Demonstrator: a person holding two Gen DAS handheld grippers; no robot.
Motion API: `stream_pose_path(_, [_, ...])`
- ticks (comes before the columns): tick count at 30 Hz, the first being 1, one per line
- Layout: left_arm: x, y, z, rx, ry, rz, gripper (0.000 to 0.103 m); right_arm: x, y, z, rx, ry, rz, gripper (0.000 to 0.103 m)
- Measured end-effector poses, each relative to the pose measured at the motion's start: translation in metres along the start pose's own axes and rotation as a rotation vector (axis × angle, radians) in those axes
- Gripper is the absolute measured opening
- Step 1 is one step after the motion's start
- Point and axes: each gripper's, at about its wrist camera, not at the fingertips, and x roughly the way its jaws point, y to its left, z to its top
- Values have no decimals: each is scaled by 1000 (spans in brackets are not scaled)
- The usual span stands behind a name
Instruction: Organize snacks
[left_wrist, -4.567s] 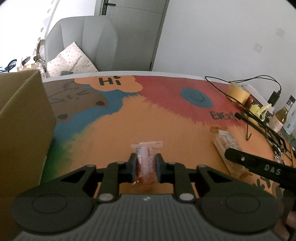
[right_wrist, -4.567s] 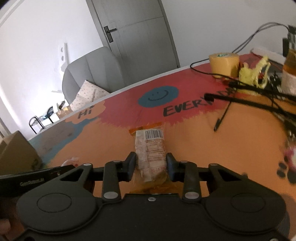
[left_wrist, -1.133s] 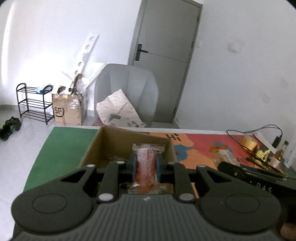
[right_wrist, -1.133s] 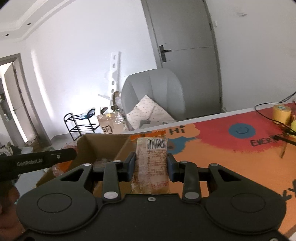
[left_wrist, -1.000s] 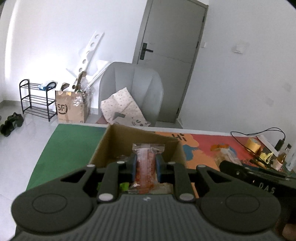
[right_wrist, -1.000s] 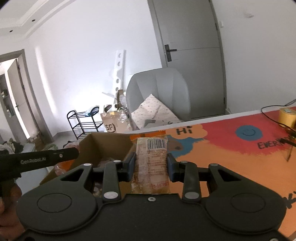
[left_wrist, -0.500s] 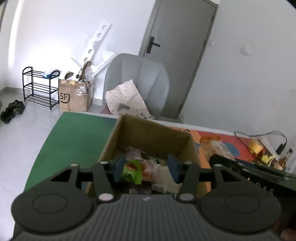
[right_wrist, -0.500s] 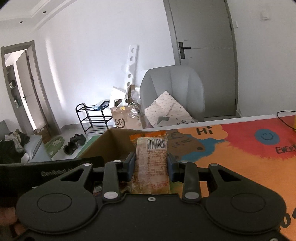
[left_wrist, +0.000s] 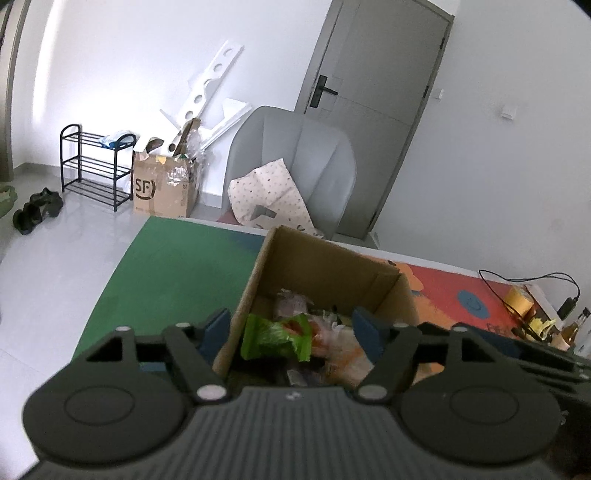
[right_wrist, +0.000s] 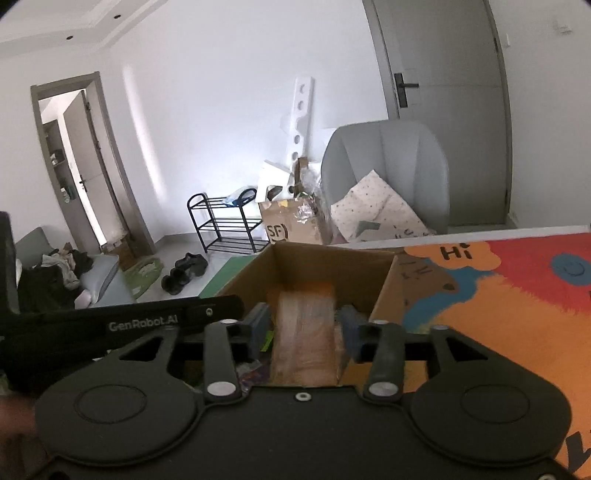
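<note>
An open cardboard box (left_wrist: 328, 258) stands on the table and holds several snack packets, among them a green one (left_wrist: 275, 338). My left gripper (left_wrist: 291, 326) hangs over the box, open and empty. The box also shows in the right wrist view (right_wrist: 325, 258). My right gripper (right_wrist: 304, 326) is over the box with its jaws parted. A blurred orange-and-clear bread packet (right_wrist: 304, 332) sits between them, dropping into the box. The packet the left gripper held is hidden among the others.
The table has a colourful mat (right_wrist: 517, 295) with a green part (left_wrist: 177, 266) left of the box. Cables, a tape roll (left_wrist: 517, 299) and bottles sit at the far right. A grey chair (left_wrist: 291, 173) stands behind the table.
Both grippers carried packets from the mat to over the box. The left opened half a second ago and dropped its packet. The right has just opened and its bread packet is falling.
</note>
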Motion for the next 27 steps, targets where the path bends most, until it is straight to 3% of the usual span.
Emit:
stream_pose_path(23, [-26,-36,-15,67,-12,-62,95,-59,-44,-25,123,-50,-167,58])
stream_pose_path(27, [-34,-43,-19,86,-4,-91,98,-72,-48,-30,146,-68,-196,70])
